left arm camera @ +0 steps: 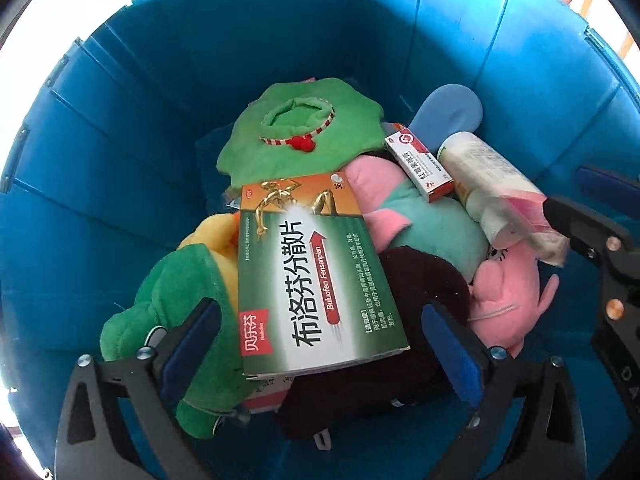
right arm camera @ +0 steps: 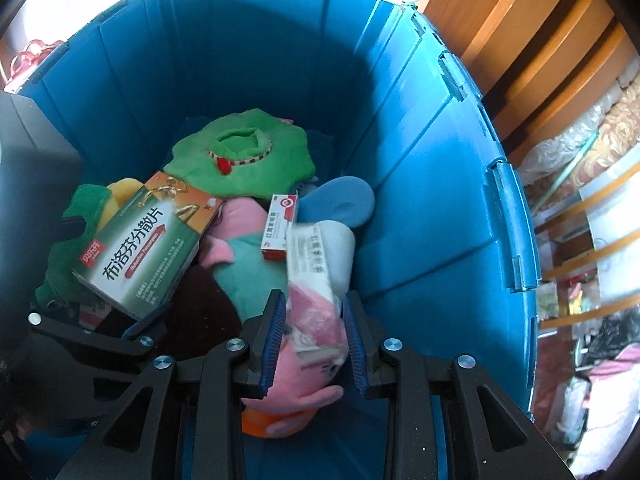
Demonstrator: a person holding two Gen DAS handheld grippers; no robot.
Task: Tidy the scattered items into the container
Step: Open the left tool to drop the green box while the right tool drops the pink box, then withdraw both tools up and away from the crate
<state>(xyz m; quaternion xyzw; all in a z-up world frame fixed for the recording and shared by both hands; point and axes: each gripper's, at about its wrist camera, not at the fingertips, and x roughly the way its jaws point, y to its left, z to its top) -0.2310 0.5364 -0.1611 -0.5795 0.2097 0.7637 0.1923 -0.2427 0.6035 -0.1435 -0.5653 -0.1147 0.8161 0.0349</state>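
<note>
Both grippers reach down into a deep blue bin (left arm camera: 120, 160) (right arm camera: 420, 200). A green medicine box (left arm camera: 316, 280) (right arm camera: 144, 248) lies on the plush toys. My left gripper (left arm camera: 320, 312) is open wide with this box between its fingers, and neither pad touches it. One of its fingers (right arm camera: 140, 326) shows beside the box in the right wrist view. My right gripper (right arm camera: 316, 320) is shut on the pink end of a white-and-pink tube pack (right arm camera: 316, 280) (left arm camera: 492, 192), whose white end points into the bin.
The bin holds a green plush collar (left arm camera: 296, 136), a small red-and-white box (left arm camera: 420, 168), a pink plush pig (left arm camera: 508, 292), a green-and-yellow plush (left arm camera: 172, 300) and a blue oval object (left arm camera: 448, 108). Wooden furniture (right arm camera: 520, 40) and household clutter (right arm camera: 580, 360) stand outside the bin's right wall.
</note>
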